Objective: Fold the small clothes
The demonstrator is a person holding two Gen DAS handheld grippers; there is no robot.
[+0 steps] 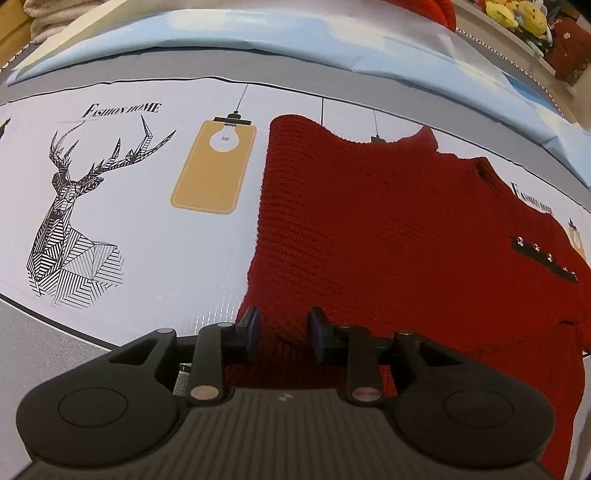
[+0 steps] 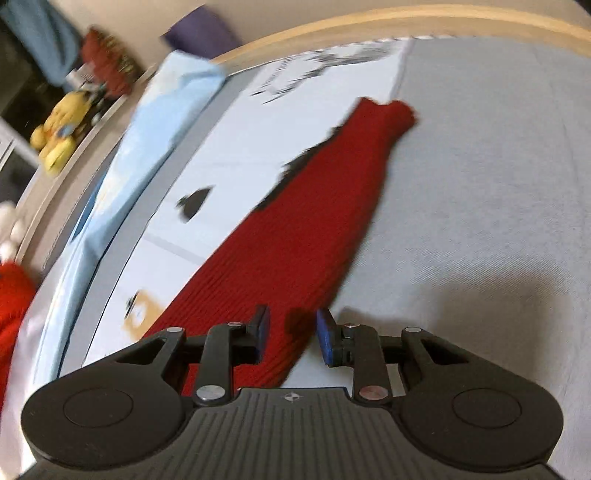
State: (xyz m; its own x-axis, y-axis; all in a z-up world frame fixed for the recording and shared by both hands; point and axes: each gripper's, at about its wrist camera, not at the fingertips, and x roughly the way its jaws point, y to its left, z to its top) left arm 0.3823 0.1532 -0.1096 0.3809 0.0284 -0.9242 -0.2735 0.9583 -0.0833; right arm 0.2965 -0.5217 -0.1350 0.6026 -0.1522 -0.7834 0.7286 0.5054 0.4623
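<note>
A red knit sweater (image 1: 369, 221) lies flat on a white printed mat (image 1: 147, 240), with a black studded strip (image 1: 543, 258) near its right side. My left gripper (image 1: 284, 325) hovers over the sweater's near left edge. Its blue pads (image 1: 253, 325) stand apart and nothing is pinched between them. In the blurred right wrist view, one long red sleeve (image 2: 314, 229) runs away from me to its cuff (image 2: 395, 110). My right gripper (image 2: 293, 326) is open over the sleeve's near end, and its pads do not press the knit.
A light blue cloth (image 1: 258, 33) lies along the mat's far side (image 2: 166, 110). Grey sheet (image 2: 480, 184) spreads right of the sleeve, bounded by a wooden rim (image 2: 406, 18). Yellow plush toys (image 2: 59, 129) sit on a side ledge, and a bright red fuzzy thing (image 2: 11, 306) shows at the left edge.
</note>
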